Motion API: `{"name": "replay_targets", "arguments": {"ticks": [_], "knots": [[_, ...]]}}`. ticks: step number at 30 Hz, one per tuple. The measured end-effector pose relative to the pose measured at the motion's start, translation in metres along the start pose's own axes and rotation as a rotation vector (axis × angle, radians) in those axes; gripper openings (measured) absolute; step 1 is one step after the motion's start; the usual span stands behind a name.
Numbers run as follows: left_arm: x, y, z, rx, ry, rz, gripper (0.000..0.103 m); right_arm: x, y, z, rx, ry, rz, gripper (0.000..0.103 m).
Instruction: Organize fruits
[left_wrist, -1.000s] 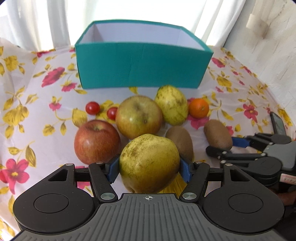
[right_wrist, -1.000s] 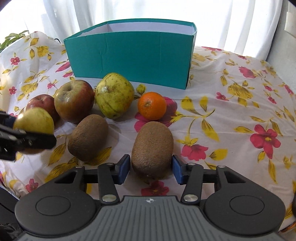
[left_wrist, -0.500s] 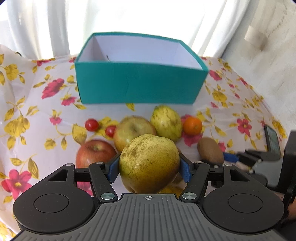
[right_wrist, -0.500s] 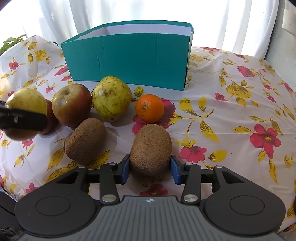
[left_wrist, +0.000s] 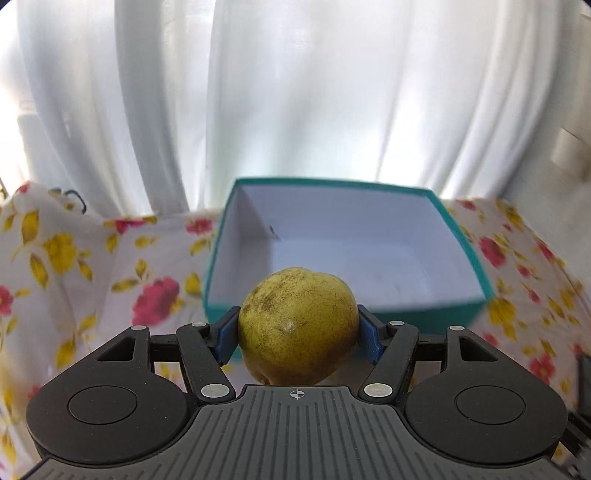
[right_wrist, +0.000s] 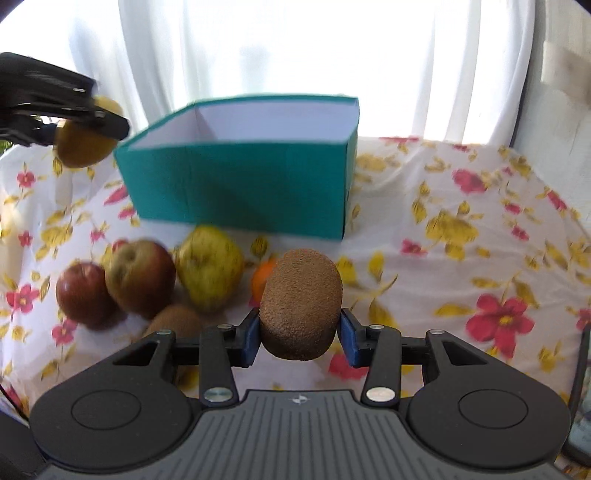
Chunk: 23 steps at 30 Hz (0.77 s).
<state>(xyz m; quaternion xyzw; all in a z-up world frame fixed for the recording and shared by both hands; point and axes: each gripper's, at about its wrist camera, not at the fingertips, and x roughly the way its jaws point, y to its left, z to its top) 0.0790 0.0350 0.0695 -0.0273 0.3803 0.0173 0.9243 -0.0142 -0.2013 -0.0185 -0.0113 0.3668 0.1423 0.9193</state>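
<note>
My left gripper (left_wrist: 297, 334) is shut on a yellow-green pear (left_wrist: 298, 326) and holds it in the air just before the near wall of the empty teal box (left_wrist: 476, 258). My right gripper (right_wrist: 298, 338) is shut on a brown kiwi (right_wrist: 300, 302), lifted above the table in front of the box (right_wrist: 240, 184). The right wrist view also shows the left gripper (right_wrist: 66, 114) with its pear (right_wrist: 83, 147) high at the left. On the cloth lie a red apple (right_wrist: 83, 293), a brownish apple (right_wrist: 140, 277), a second pear (right_wrist: 208, 267), a kiwi (right_wrist: 173, 323) and an orange (right_wrist: 262, 280).
The table has a floral cloth (right_wrist: 461, 240). White curtains (left_wrist: 295, 92) hang behind the box. A wall (right_wrist: 557, 92) stands at the right. A dark flat object (left_wrist: 583, 373) lies at the right edge.
Both grippers rose with their fruit. The left one carried the pear up and forward to the box. The right one lifted the kiwi off the cloth.
</note>
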Motion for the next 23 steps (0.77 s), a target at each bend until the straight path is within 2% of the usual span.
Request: {"name": "replay_targets", "arguments": {"ticks": [7, 17, 23], "knots": [[0.063, -0.005, 0.028, 0.033, 0.041, 0.048, 0.069, -0.005, -0.001, 0.027, 0.02, -0.084, -0.047, 0.043], [0.132, -0.006, 0.017, 0.081, 0.192, 0.035, 0.069, 0.003, 0.007, 0.068, 0.022, -0.162, -0.088, 0.043], [0.155, 0.003, 0.009, 0.044, 0.286, 0.029, 0.069, 0.015, 0.019, 0.097, -0.025, -0.205, -0.106, 0.043]]}}
